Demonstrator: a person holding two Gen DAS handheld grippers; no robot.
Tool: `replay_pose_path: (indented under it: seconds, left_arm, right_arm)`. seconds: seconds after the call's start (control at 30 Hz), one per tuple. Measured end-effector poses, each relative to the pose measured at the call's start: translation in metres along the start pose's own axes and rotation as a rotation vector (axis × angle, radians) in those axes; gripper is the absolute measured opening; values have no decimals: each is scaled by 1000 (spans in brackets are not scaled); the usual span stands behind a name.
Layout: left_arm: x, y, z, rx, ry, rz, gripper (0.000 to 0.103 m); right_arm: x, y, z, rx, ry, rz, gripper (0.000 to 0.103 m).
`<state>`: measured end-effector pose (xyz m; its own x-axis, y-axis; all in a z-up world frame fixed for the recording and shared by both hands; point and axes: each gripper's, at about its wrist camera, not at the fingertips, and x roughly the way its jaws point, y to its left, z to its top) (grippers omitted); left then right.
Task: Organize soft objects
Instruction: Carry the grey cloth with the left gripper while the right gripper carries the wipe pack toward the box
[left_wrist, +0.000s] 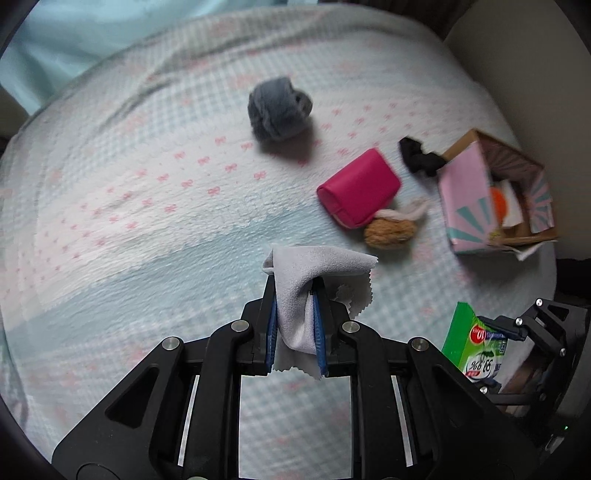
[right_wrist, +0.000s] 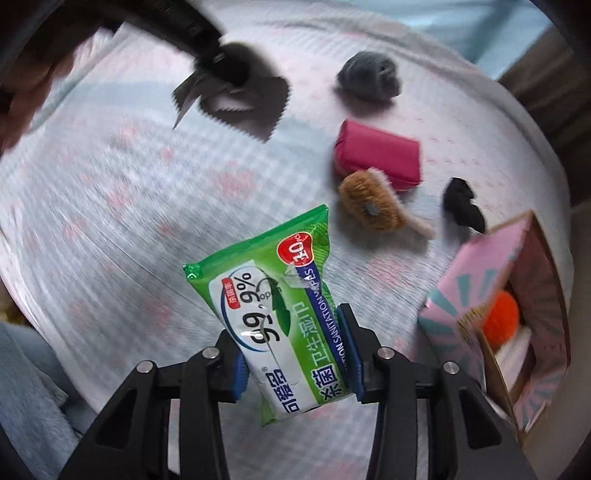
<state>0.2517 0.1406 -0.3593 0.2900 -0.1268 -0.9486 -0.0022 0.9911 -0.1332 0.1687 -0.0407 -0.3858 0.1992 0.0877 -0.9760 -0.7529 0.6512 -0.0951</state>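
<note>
My left gripper (left_wrist: 294, 291) is shut on a grey cleaning cloth (left_wrist: 314, 269) and holds it above the bed. My right gripper (right_wrist: 291, 325) is shut on a green wet-wipes pack (right_wrist: 273, 306); the pack also shows in the left wrist view (left_wrist: 476, 339). On the bedspread lie a grey fuzzy ball (left_wrist: 279, 109), a magenta pouch (left_wrist: 360, 188), a tan plush toy (left_wrist: 389, 230) and a black fabric piece (left_wrist: 419, 155). A pink box (left_wrist: 495, 195) stands open at the right with an orange item (right_wrist: 502, 314) inside.
The checked bedspread (left_wrist: 147, 206) with pink bows covers the bed. A wall or headboard (left_wrist: 517, 62) is at the far right. The left gripper with the cloth appears in the right wrist view (right_wrist: 229, 85) at upper left.
</note>
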Motion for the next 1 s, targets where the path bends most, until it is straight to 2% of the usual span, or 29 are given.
replay_pose_path:
  seconds: [0.3,0.6,0.83,1.0]
  left_arm:
    - [-83,-15,-28,13,-127,-40,14]
    - [-132,-37,-40,44,-201,-67,14]
    - [-147,-79,-19,58,-252,-75,14]
    - [-150,-120,4,56,-277,-77,14]
  right_arm:
    - [-76,16,-14,121,-98,-58,39]
    - [-141,8,-27,261,-193,-105,39]
    - [-179,-32,-32,324,-289,-142,39]
    - [-196,-82,-40,371,-339,-141,39]
